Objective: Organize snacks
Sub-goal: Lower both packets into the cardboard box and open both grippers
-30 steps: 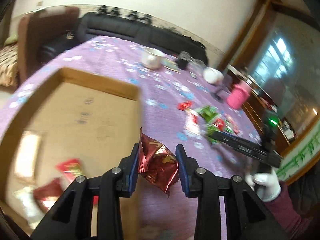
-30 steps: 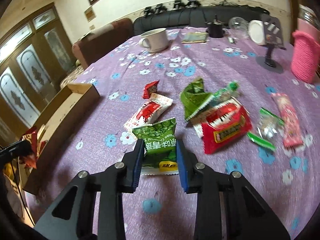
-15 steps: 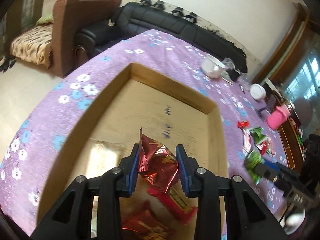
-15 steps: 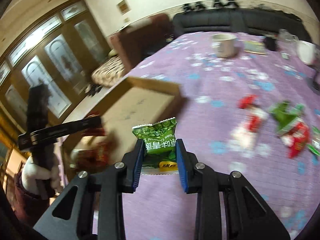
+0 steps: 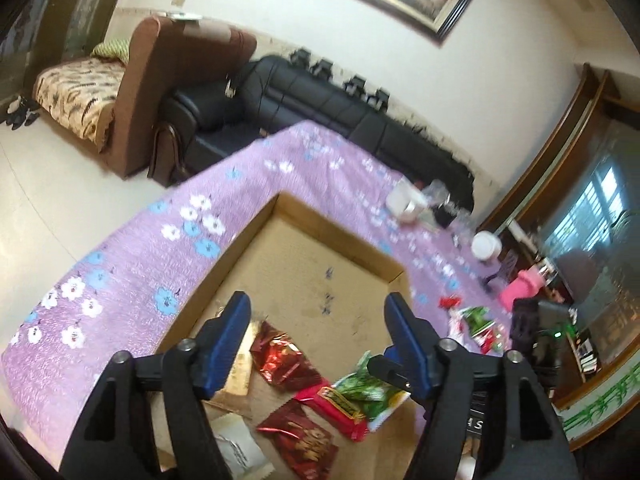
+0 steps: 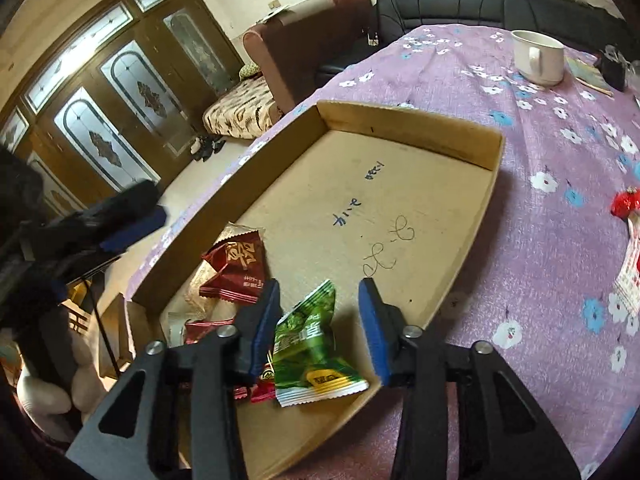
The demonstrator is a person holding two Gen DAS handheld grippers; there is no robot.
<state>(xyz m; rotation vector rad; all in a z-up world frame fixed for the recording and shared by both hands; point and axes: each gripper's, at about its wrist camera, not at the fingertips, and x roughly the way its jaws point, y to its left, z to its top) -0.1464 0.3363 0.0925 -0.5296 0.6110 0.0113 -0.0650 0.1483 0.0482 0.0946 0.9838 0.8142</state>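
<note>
We held two black grabbers with blue pads over a shallow brown cardboard box [image 6: 404, 120] that sat on a table with a purple cloth with white and blue flowers [image 6: 560, 240]. Our left grabber [image 5: 316, 344] was opening its jaws wide, and nothing was between them. Under it, a shiny dark red snack bag [image 5: 280, 360] lay loose on the box floor. Near that bag lay a bright red snack bar wrapper [image 5: 340, 404], another dark red bag [image 5: 304, 444] and a pale gold packet [image 5: 240, 372]. Our right grabber [image 6: 320, 320] was opening its jaws too. A green bag of peas [image 6: 312, 352] sat between its blue pads, but the pads were not squeezing it. The green bag lay in the near corner of the box, partly on top of the red wrapper. A dark red bag with gold writing [image 6: 236, 272] lay just beside it, closer to the left wall of the box. Blue pen marks [image 6: 360, 188] showed on the bare box floor. More snacks [image 5: 476, 324] waited on the cloth to the right of the box, well apart from it. A white mug [image 6: 540, 60] stood far back on the table. A black sofa [image 5: 320, 104] and a brown armchair [image 5: 160, 80] stood behind the table.
</note>
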